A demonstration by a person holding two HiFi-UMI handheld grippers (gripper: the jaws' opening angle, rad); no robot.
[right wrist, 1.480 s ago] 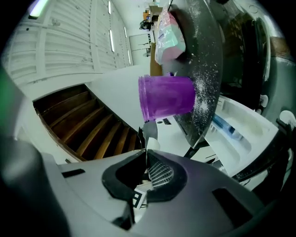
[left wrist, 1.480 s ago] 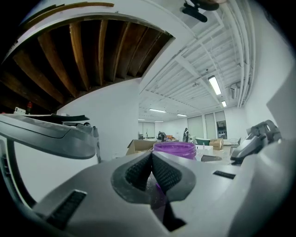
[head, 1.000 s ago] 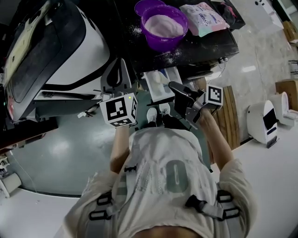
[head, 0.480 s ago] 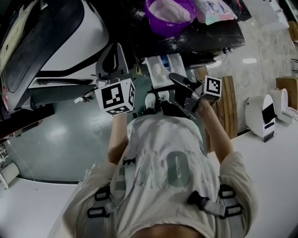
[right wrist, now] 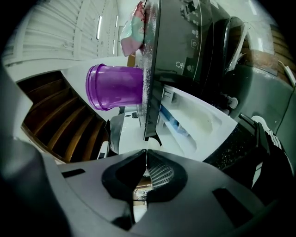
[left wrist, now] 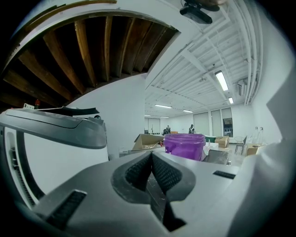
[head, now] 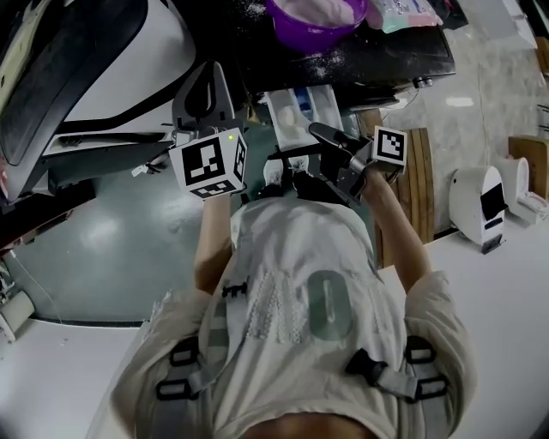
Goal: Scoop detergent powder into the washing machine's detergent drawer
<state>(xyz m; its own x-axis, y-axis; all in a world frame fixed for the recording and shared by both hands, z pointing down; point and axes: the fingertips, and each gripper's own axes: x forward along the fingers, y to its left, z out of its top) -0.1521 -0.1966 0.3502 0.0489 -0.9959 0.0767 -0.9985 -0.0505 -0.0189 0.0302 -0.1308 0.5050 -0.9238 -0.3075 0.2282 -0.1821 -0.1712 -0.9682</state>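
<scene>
Jaws of your left gripper (left wrist: 151, 157) are pressed together with nothing between them, and the purple tub (left wrist: 184, 146) shows at their 1 o'clock. At your 12 o'clock the white detergent drawer (head: 296, 116) is pulled open between your two grippers. The tub of powder sits beyond it on the washing machine's dark top (head: 386, 60). Your right gripper (right wrist: 146, 159) is also closed and empty, with the drawer at its 2 o'clock.

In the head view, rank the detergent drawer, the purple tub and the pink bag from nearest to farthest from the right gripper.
1. Detergent drawer, open, just left of the right gripper.
2. Purple tub, on top of the washing machine.
3. Pink bag, beside the tub, to its right.
</scene>
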